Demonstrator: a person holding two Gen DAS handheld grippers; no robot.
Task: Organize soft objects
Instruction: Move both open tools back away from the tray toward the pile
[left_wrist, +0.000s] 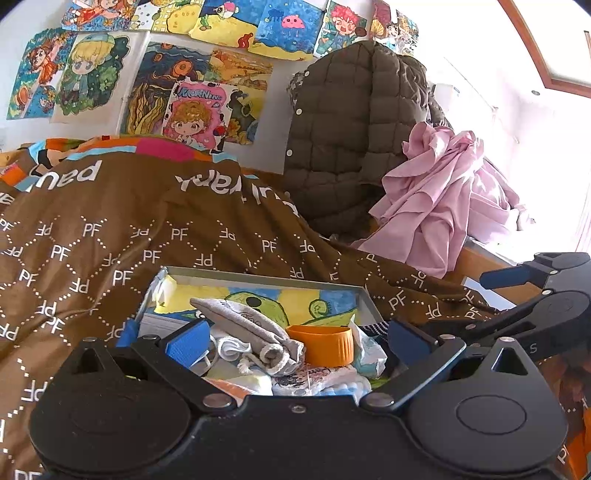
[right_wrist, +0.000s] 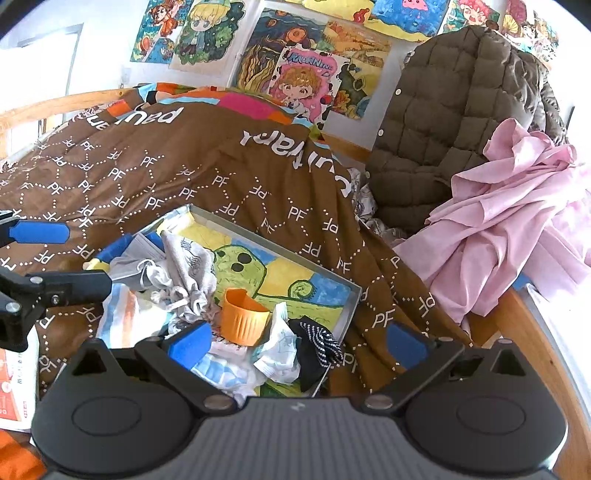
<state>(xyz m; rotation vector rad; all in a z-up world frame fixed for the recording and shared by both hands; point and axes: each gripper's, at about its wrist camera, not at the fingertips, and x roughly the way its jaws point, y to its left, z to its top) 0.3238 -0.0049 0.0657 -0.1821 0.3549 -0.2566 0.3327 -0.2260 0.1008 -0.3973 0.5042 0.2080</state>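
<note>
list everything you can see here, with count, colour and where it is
tray: 1, grey metal with a painted liner, on the brown blanket
drawstring pouch: 1, grey, in the tray's left part
cup: 1, orange, tipped over mid-tray
striped sock: 1, dark with white stripes, near the tray's right edge
crumpled wrappers: several, white and pale blue, front of the tray
blanket: 1, brown with white PF print, over the bed
quilted jacket: 1, olive brown, back right
pink cloth: 1 heap, right of the jacket
drawings: many, multicoloured, on the wall
left gripper: fingers open above the tray
right gripper: fingers open above the tray
</note>
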